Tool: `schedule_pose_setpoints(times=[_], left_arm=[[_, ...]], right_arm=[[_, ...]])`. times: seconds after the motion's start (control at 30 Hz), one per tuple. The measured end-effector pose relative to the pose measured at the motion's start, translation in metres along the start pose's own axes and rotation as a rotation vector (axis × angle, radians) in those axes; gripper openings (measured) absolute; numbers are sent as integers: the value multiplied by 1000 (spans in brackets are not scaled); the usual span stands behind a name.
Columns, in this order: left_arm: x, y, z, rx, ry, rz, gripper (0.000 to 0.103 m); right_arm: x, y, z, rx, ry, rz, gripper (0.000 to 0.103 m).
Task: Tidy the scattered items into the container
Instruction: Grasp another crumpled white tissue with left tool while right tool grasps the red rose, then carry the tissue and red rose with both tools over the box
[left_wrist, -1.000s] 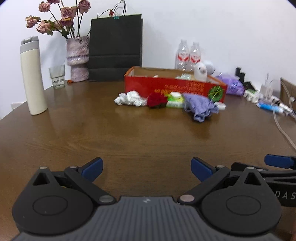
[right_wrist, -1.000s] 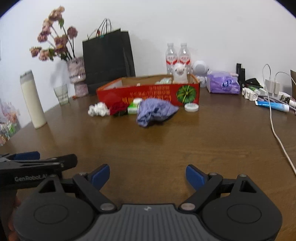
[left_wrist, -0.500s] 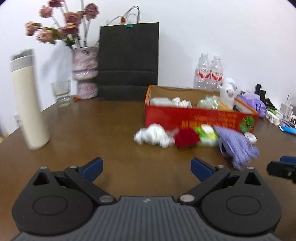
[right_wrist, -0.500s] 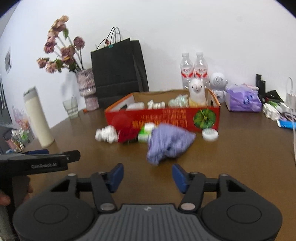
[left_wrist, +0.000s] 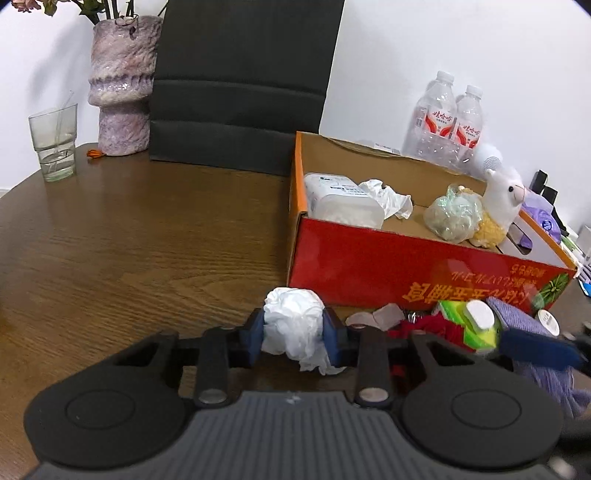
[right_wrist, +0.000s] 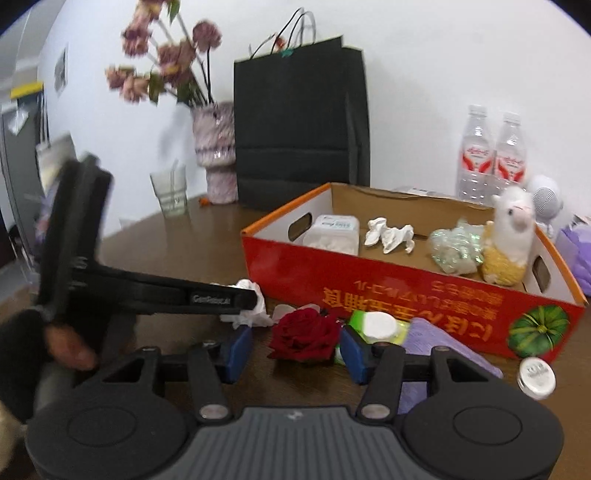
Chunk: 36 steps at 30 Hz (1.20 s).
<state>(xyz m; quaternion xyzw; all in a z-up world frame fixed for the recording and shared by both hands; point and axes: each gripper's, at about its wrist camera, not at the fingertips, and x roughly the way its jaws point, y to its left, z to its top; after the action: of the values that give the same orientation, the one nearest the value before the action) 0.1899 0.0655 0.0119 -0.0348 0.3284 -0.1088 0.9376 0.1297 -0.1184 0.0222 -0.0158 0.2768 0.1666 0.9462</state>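
A red cardboard box (left_wrist: 369, 258) stands on the brown table and holds a wipes tub, a tissue, a bagged item and a plush alpaca (left_wrist: 502, 199). In front of it lie a white crumpled tissue (left_wrist: 291, 317), a red rose (right_wrist: 304, 334), a green wipes pack (right_wrist: 376, 325), a purple cloth (right_wrist: 443, 343) and a small white jar (right_wrist: 536, 377). My left gripper (left_wrist: 293, 338) is closing, its blue pads pressing both sides of the tissue. My right gripper (right_wrist: 295, 350) is closing around the rose, with a gap still at its left pad.
A black paper bag (left_wrist: 240, 92) and a purple vase (left_wrist: 122, 85) stand behind the box at the wall, with a glass (left_wrist: 55, 147) to the left. Water bottles (left_wrist: 450, 118) are behind the box. Bare tabletop (left_wrist: 147, 240) lies left of the box.
Both grippers moved forward to the items in front of the box. The left jaws went from wide to closed on the tissue. The right jaws narrowed around the rose.
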Motion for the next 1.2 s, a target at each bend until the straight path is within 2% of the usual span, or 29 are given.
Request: schedule_pose_setpoints(times=[0.13,0.2,0.23,0.27,0.4,0.53,0.6,0.7,0.77,0.8,0.87,1.0,1.1,1.2], left_arm=[[-17,11,0,-26,-35,20,30],[-24,19,2,-42,-67,51,30],[-27,23,3,-56,-83,77,30],[-29,27,5,-70,-92,93,30],[-26,41,9,-118,-78,126,30],[-24,40,10,-114,-73,128,30],[-26,37,10,-96,-72,124,30],[-32,30,7,-63,-81,84,30],[-30,19,2,-33,-67,78,30],[-30,13,-2,-25,-52,68,30],[-40,4,-12,-7,-47,30,30],[-85,-12,-44,-14,-85,-13,30],[-116,-23,-73,-13,-68,-37,30],[-141,-35,-99,38,-43,-35,31]], right_arm=[[25,11,6,-42,28,-54,52],[33,16,4,-58,41,-48,50],[36,20,1,-67,60,-41,44],[35,25,-4,-88,70,-30,43],[13,42,-27,-151,75,-12,40],[-19,39,-39,-59,93,-5,40],[-41,41,-45,-52,100,-37,40],[-87,39,-61,-30,78,-86,47],[-117,34,-75,13,63,-113,59],[-128,32,-83,29,56,-128,61],[-142,26,-94,51,51,-157,76],[-142,13,-102,76,55,-200,76],[-132,3,-102,116,60,-172,74],[-122,-1,-100,140,69,-144,70]])
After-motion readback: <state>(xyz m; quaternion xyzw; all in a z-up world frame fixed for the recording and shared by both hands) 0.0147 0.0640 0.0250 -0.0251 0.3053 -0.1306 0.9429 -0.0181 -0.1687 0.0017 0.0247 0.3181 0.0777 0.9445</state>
